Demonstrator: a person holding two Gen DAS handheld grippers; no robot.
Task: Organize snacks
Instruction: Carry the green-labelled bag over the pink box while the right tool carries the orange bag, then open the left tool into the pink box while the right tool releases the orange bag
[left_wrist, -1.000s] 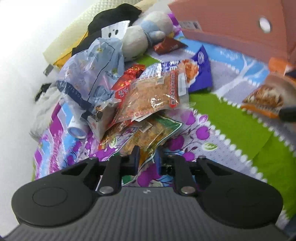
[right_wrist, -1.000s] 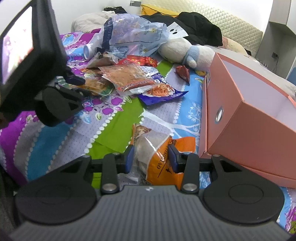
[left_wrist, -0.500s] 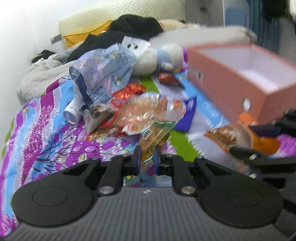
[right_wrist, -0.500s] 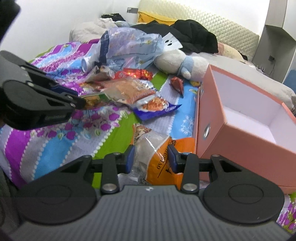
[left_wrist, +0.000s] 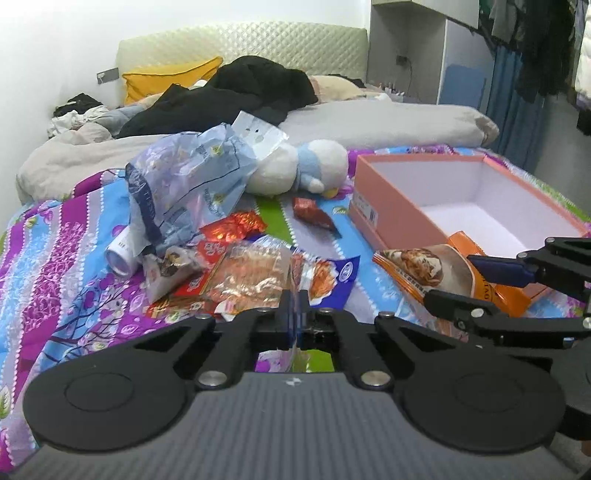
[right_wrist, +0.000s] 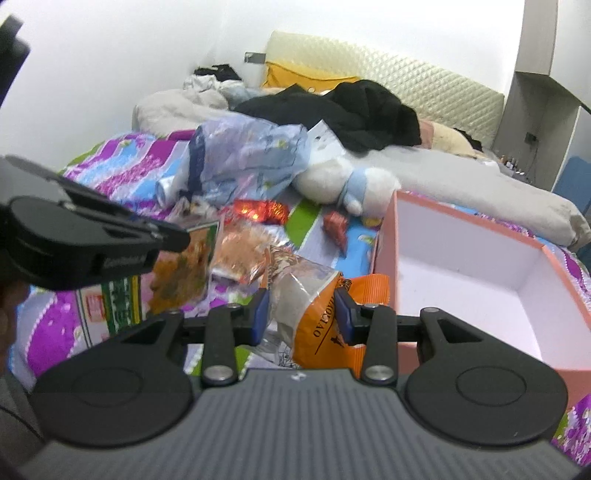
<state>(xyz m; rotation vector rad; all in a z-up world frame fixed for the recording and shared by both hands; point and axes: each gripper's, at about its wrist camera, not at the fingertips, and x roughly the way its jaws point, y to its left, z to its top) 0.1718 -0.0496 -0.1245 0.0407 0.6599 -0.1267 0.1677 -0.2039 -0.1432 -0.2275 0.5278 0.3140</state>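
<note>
Each camera rides just behind its own gripper's two fingers, looking forward and slightly down across a bed with a purple-and-blue floral cover (left_wrist: 55, 266). The left view faces the quilted cream headboard (left_wrist: 240, 48); the right view looks from further right. Both share the open salmon-pink cardboard box (left_wrist: 388, 206) (right_wrist: 384, 236) and white-and-blue plush toy (left_wrist: 295, 170) (right_wrist: 343, 181).

- bright, even indoor light, strongest on the white wall (left_wrist: 55, 44) at upper left, which washes out near the corner.
- soft shadows only, beneath the snack pile (left_wrist: 236, 266).
- strong fisheye bending at the edges; headboard (right_wrist: 406, 85) curves.
- sharp in the left wrist view, smeared by motion blur in the right wrist view, worst at the left gripper (right_wrist: 173, 236).
</note>
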